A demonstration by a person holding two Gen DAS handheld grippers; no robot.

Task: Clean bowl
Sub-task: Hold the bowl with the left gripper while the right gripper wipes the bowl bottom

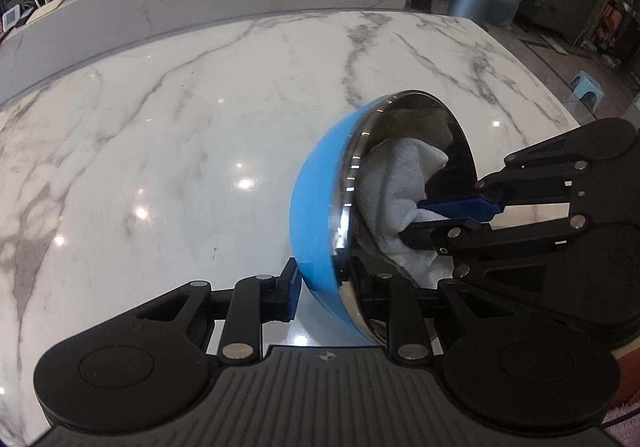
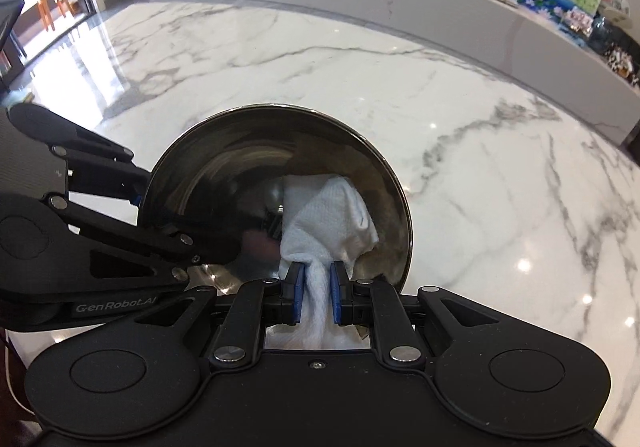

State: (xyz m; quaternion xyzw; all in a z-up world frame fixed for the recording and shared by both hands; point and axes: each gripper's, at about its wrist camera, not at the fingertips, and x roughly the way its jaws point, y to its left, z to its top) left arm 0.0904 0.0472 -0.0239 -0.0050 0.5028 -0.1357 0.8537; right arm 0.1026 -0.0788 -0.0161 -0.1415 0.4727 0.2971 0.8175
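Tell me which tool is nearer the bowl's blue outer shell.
Left. The left tool clamps the bowl at its rim; the right tool holds the cloth inside.

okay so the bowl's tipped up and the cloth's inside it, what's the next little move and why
Probably sweep the right gripper sideways, dragging the white cloth across the bowl. The cloth is clamped against the shiny inside, and the left gripper pinches the rim.
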